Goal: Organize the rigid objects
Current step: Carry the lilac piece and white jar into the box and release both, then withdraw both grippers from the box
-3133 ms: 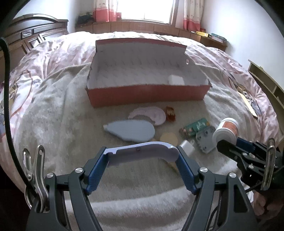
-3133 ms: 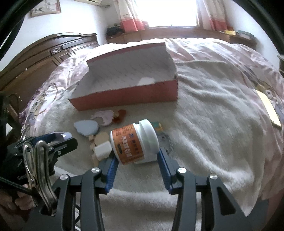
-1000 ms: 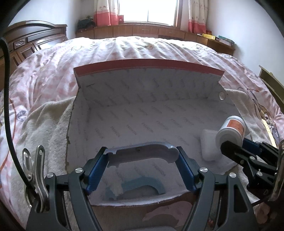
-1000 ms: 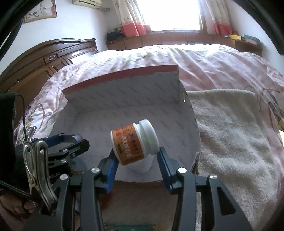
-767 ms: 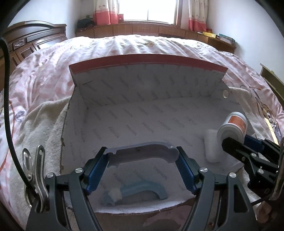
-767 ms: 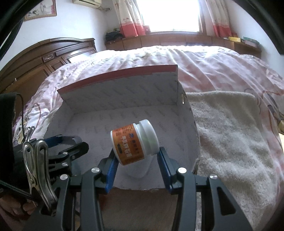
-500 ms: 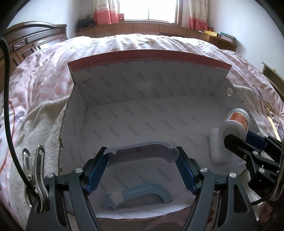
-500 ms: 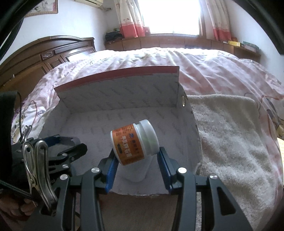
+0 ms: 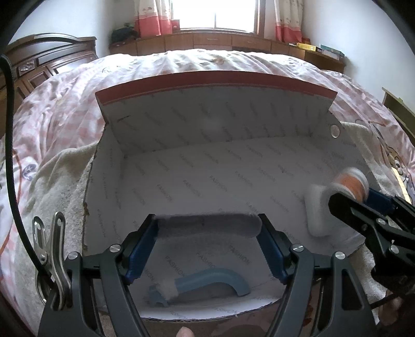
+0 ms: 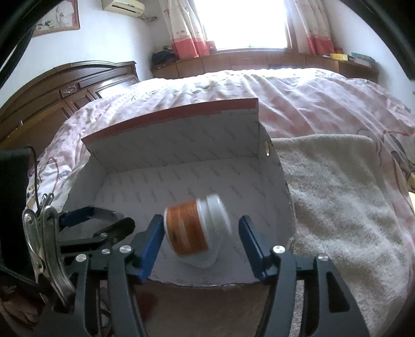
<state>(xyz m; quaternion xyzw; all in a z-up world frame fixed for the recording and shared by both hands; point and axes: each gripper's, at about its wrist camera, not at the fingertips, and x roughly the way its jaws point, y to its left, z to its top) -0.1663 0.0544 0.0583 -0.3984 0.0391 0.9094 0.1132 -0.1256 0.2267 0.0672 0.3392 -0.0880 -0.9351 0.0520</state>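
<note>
Right wrist view shows the right gripper (image 10: 201, 234), jaws just parted, with the blurred orange-labelled white plastic jar (image 10: 197, 228) loose between them over the white-lined red cardboard box (image 10: 181, 129) on a cream towel (image 10: 337, 194). Left wrist view alone shows the left gripper (image 9: 207, 233) clamped on a pale curved plastic piece (image 9: 207, 225), above a blue curved plastic piece (image 9: 207, 283) and a white block (image 9: 315, 210).

Daylight from blown-out window (image 10: 249, 23); soft shadows inside box (image 9: 207, 181); jar (image 10: 197, 228) and grey piece (image 9: 207, 226) motion-blurred; fisheye bending, black vignette at edges
</note>
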